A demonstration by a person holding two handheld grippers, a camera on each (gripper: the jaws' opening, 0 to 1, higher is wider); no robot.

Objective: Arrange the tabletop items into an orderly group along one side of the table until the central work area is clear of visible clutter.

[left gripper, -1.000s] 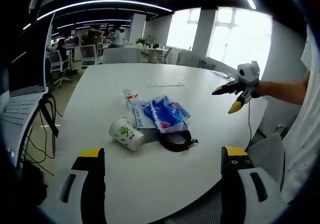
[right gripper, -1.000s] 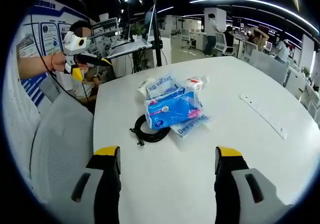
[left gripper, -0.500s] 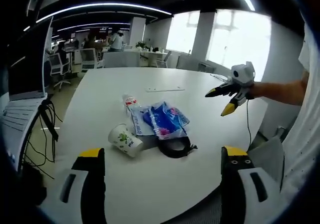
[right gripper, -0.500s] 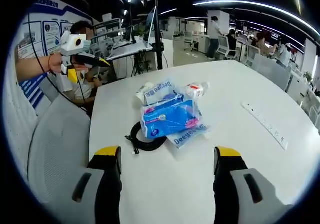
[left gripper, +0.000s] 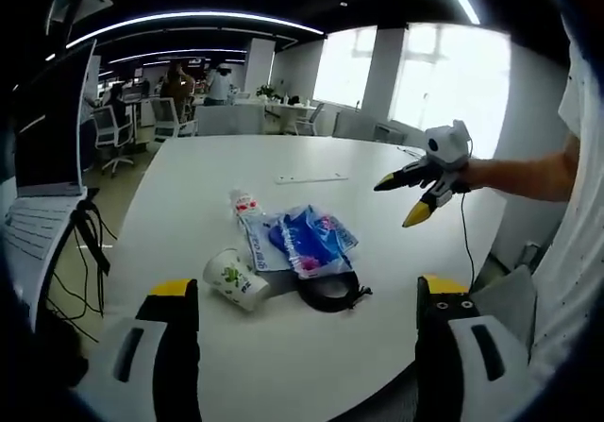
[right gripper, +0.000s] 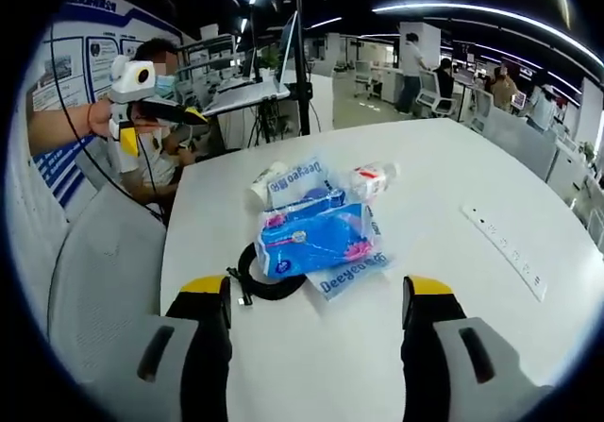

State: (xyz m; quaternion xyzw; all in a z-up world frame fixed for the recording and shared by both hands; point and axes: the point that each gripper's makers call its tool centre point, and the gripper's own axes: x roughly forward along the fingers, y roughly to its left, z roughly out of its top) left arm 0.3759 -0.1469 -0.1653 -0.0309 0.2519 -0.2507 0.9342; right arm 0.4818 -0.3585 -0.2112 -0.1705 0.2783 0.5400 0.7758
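A small heap lies near the white round table's [left gripper: 311, 356] near edge. It holds a tipped paper cup [left gripper: 232, 278] [right gripper: 268, 179], a blue glove pack [left gripper: 304, 238] [right gripper: 307, 238], a clear "Deeyeo" packet [right gripper: 354, 271], a small bottle [left gripper: 247, 204] [right gripper: 371, 178] and a coiled black cable [left gripper: 330, 293] [right gripper: 257, 280]. My left gripper [left gripper: 307, 313] is open, short of the heap. My right gripper [right gripper: 316, 309] is open just before the cable and pack, and comes into the left gripper view as the right gripper [left gripper: 408, 198] held above the table. The left gripper [right gripper: 160, 115] comes into the right gripper view at the upper left.
A white power strip [left gripper: 311, 177] [right gripper: 503, 248] lies farther along the table. A grey chair back [right gripper: 104, 261] stands at the table's edge. A laptop on a stand [left gripper: 42, 148] with hanging cables is on the left. Office desks, chairs and people fill the background.
The right gripper has moved closer to the heap, which looms larger and lower in its view. The left view has shifted slightly; the items have not moved.
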